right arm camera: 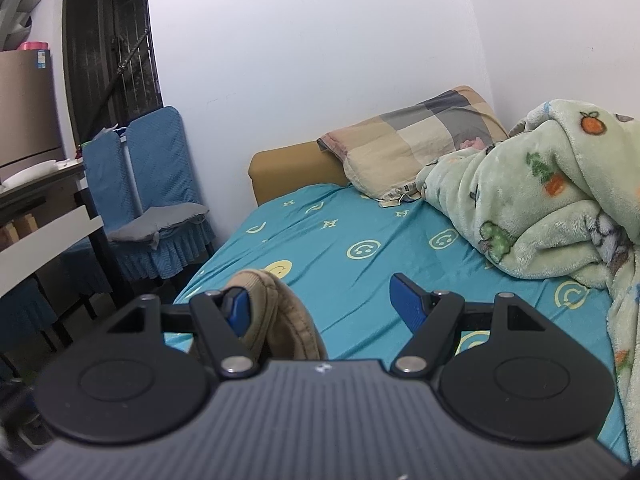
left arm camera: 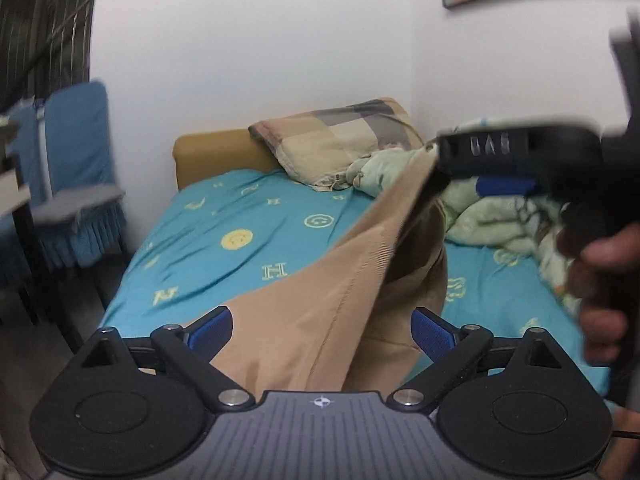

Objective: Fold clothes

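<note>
A tan ribbed garment (left arm camera: 340, 280) hangs in a slanted sheet over the bed. Its upper end reaches my right gripper (left arm camera: 448, 172), which a hand (left arm camera: 600, 280) holds at the upper right of the left wrist view. Its lower part runs down between the wide-apart fingers of my left gripper (left arm camera: 322, 330), which is open and does not pinch the cloth. In the right wrist view my right gripper (right arm camera: 324, 308) is also open. A bunched fold of the tan garment (right arm camera: 280, 312) rests against its left finger (right arm camera: 238, 312); the right finger is bare.
The bed has a teal sheet (right arm camera: 360, 220) with smiley prints. A checked pillow (right arm camera: 416, 140) lies at its head and a crumpled green blanket (right arm camera: 560, 200) on its right side. Blue-covered chairs (right arm camera: 160, 184) and a table edge (right arm camera: 40, 252) stand to the left.
</note>
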`<state>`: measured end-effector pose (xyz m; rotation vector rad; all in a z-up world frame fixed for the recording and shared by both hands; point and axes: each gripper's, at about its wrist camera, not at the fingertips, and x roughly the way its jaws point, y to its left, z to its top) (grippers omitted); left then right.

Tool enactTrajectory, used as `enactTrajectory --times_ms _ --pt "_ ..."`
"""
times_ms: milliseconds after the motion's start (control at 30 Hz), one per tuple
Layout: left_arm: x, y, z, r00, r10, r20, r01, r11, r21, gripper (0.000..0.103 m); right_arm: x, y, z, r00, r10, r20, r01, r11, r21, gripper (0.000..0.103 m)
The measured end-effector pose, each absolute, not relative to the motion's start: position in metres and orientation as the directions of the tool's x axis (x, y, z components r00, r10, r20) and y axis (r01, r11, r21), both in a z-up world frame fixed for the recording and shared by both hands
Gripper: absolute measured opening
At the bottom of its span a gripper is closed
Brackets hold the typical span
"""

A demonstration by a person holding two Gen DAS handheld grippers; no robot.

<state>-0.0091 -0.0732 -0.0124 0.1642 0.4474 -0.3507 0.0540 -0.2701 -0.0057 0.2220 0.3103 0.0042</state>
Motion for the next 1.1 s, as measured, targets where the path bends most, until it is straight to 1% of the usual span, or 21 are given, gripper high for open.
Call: enactTrajectory --times_ms 100,133,200,233,300,367,433,533,733,967,1100 --pt "0.004 -0.087 -0.025 0.877 -0.201 -0.437 0.283 0.95 0.131 0.097 0.053 -0.27 -0.007 0.952 0.027 -0.305 0.04 0.977 0.21 0.073" --pt "0.006 -0.083 -0.026 0.892 -0.159 -0.423 0.232 0.965 0.125 0.097 0.053 -0.271 -0.008 0.951 0.021 -0.308 0.046 0.977 0.206 0.073" --pt "0.006 -0.065 -0.017 0.915 -0.109 -0.387 0.139 0.989 0.05 0.098 0.055 -0.273 -0.011 0.947 0.002 -0.322 0.068 0.976 0.205 0.073" --pt "0.004 -0.053 -0.011 0.926 -0.1 -0.363 0.104 0.995 -0.009 0.101 0.057 -0.274 -0.013 0.944 -0.008 -0.331 0.08 0.976 0.204 0.073" --pt "-0.004 -0.031 0.0 0.947 -0.066 -0.315 0.034 0.994 -0.106 0.103 0.06 -0.276 -0.017 0.938 -0.017 -0.345 0.095 0.973 0.21 0.073" --pt "-0.012 -0.014 0.008 0.954 -0.004 -0.298 -0.045 0.986 -0.16 0.103 0.062 -0.278 -0.02 0.934 -0.029 -0.357 0.112 0.971 0.213 0.073" --pt "-0.015 -0.001 0.011 0.948 0.007 -0.319 -0.074 0.977 -0.199 0.103 0.063 -0.281 -0.021 0.931 -0.037 -0.362 0.122 0.969 0.215 0.073" --pt "-0.014 0.003 0.009 0.933 0.025 -0.358 -0.092 0.981 -0.172 0.103 0.06 -0.282 -0.021 0.936 -0.03 -0.351 0.118 0.965 0.233 0.073" --pt "-0.011 0.01 0.006 0.901 0.058 -0.43 -0.12 0.986 -0.118 0.103 0.053 -0.279 -0.013 0.955 -0.024 -0.294 0.095 0.968 0.231 0.073" --pt "-0.007 0.01 -0.001 0.877 -0.013 -0.481 -0.044 0.993 -0.107 0.103 0.052 -0.28 -0.011 0.957 -0.022 -0.29 0.094 0.967 0.238 0.073" --pt "-0.001 -0.006 -0.011 0.846 -0.056 -0.53 0.032 0.998 -0.054 0.103 0.053 -0.281 -0.011 0.956 -0.022 -0.291 0.096 0.965 0.242 0.073"
